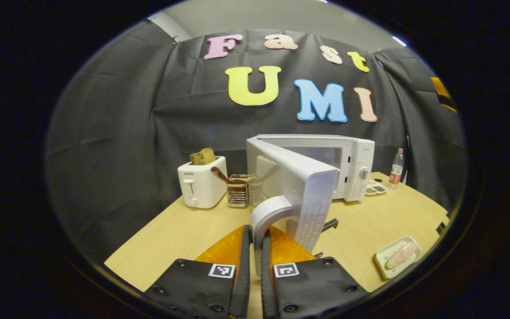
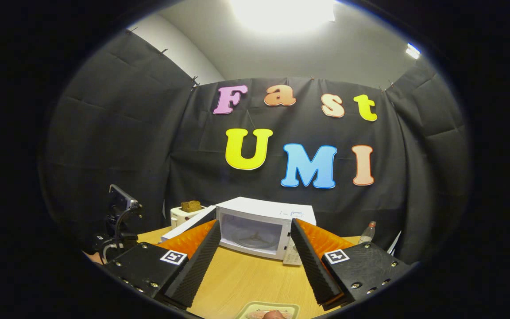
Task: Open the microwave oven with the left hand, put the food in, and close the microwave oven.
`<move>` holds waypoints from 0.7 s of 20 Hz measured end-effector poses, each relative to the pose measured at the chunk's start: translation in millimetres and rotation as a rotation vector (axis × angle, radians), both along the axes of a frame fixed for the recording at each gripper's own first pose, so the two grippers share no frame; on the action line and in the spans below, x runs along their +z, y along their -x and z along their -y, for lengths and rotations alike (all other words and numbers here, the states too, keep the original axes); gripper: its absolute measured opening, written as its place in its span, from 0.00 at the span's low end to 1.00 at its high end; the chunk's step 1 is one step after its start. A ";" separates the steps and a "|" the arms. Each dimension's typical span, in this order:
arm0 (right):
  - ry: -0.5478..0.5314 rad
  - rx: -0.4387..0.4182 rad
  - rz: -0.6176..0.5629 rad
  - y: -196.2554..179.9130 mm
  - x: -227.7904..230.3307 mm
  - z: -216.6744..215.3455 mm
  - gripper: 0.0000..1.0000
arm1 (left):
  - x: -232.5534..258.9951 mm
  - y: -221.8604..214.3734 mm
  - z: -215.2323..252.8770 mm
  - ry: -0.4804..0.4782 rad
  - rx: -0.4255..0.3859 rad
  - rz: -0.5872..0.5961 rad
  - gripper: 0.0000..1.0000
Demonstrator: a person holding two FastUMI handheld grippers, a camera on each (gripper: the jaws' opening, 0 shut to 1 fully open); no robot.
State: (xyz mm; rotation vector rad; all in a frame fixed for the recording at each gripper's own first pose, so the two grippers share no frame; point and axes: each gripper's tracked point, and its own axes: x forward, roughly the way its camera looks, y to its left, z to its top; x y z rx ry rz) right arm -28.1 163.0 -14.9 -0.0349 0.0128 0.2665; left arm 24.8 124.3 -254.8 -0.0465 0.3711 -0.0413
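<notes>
The white microwave (image 1: 352, 164) stands at the back of the wooden table, its door (image 1: 308, 190) swung out toward me. My left gripper (image 1: 256, 230) is shut on the door's curved white handle (image 1: 266, 210). In the right gripper view the microwave (image 2: 259, 230) shows its bare cavity with the turntable, and the door (image 2: 188, 228) stands out to the left. My right gripper (image 2: 253, 223) is open wide, held above a pale tray of pinkish food (image 2: 268, 313). That tray (image 1: 399, 256) lies at the table's near right.
A white toaster (image 1: 202, 181) with bread, a wire utensil holder (image 1: 237, 190) and a glass (image 1: 258, 188) stand left of the microwave. A small dish (image 1: 375, 189) and a plastic bottle (image 1: 396, 168) are to its right. The wooden table (image 1: 184, 230) ends near the tray.
</notes>
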 end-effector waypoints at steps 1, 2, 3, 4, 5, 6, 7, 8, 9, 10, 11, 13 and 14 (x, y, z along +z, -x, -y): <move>0.005 0.011 0.001 -2.3 -0.5 1.1 0.97 | 1.6 2.4 -0.5 -0.002 0.014 -0.003 0.17; 0.007 0.023 -0.003 -5.3 -2.2 3.8 0.97 | 3.4 7.0 -1.3 -0.012 0.031 -0.001 0.27; 0.009 0.032 -0.010 -8.3 -4.6 8.0 0.97 | 10.8 11.8 -5.9 -0.039 0.060 0.019 0.36; 0.007 0.045 -0.019 -12.8 -6.8 11.7 0.97 | 20.0 15.9 -6.9 -0.056 0.077 0.040 0.50; 0.004 0.067 -0.025 -15.5 -8.6 13.1 0.97 | 27.1 22.8 -6.1 -0.068 0.095 0.047 0.55; 0.006 0.087 -0.037 -18.0 -11.9 15.9 0.97 | 32.1 29.1 -7.7 -0.078 0.120 0.053 0.64; 0.012 0.110 -0.053 -21.1 -17.5 19.0 0.97 | 39.4 35.4 -8.3 -0.083 0.147 0.062 0.64; 0.017 0.135 -0.067 -24.1 -22.5 20.8 0.97 | 48.3 42.9 -9.3 -0.088 0.172 0.071 0.69; 0.018 0.161 -0.072 -27.1 -25.2 23.1 0.97 | 57.7 50.4 -9.9 -0.093 0.198 0.079 0.73; 0.022 0.189 -0.079 -28.8 -29.1 25.2 0.97 | 64.7 58.1 -12.3 -0.102 0.226 0.086 0.75; 0.030 0.222 -0.089 -30.5 -34.7 26.4 0.97 | 73.3 64.4 -11.9 -0.108 0.251 0.092 0.78; 0.055 0.301 -0.114 -32.2 -48.2 24.4 0.97 | 93.5 78.2 -12.7 -0.128 0.309 0.112 0.88; 0.072 0.345 -0.134 -32.4 -57.9 24.3 0.97 | 105.5 86.4 -11.8 -0.138 0.332 0.130 0.92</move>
